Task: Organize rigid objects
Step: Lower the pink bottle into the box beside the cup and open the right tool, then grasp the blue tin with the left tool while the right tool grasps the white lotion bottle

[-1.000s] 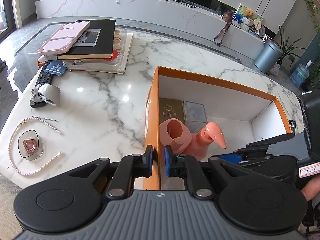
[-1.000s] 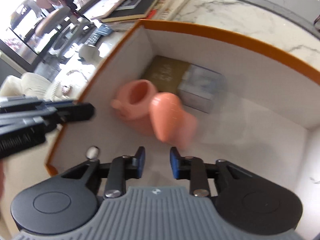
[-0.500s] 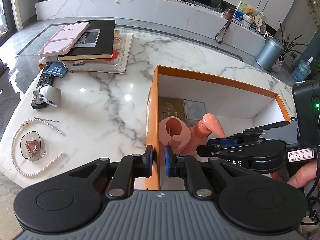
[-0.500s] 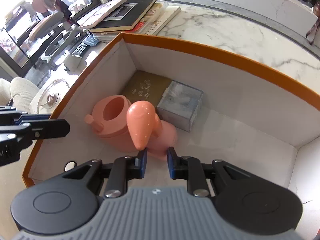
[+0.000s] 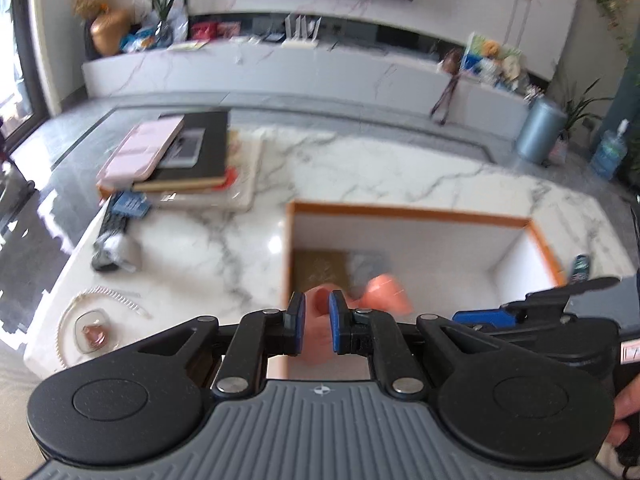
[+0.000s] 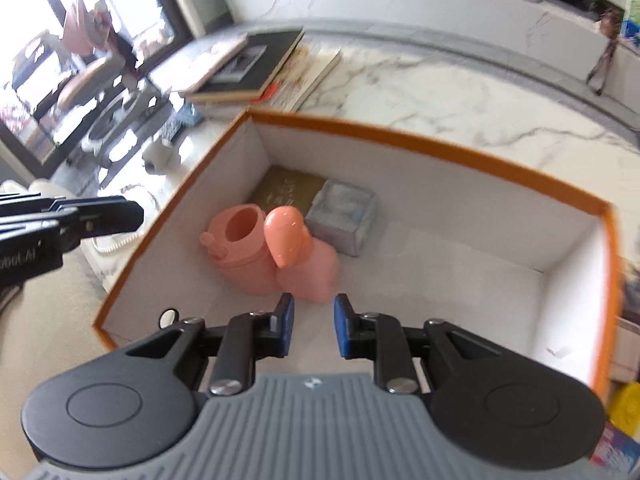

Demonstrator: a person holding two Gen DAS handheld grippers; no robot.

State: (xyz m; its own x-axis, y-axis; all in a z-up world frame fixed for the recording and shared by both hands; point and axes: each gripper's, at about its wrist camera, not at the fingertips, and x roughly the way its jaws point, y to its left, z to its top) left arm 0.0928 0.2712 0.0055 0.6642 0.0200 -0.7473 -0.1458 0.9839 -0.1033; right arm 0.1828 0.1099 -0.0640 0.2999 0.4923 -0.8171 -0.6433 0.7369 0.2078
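Note:
An orange box with white inside (image 6: 440, 148) stands on the marble table (image 5: 224, 256). In it lie a pink watering can (image 6: 276, 252), a brown flat box (image 6: 286, 190) and a grey square box (image 6: 346, 216). My right gripper (image 6: 314, 330) is open and empty, above the box just short of the can. My left gripper (image 5: 316, 324) is slightly open and empty, above the box's left wall (image 5: 289, 252), with the blurred can (image 5: 384, 294) beyond it.
A stack of books with a pink tablet case (image 5: 180, 156) lies at the back left. A remote and a grey clip (image 5: 114, 244) sit at the left edge. A pearl headband around a small glass dish (image 5: 92, 328) lies at the front left.
Both grippers have lifted and pulled back from the box. The right gripper's jaws have opened wider. The left gripper's jaws have opened slightly off the box wall. The watering can stays in the box.

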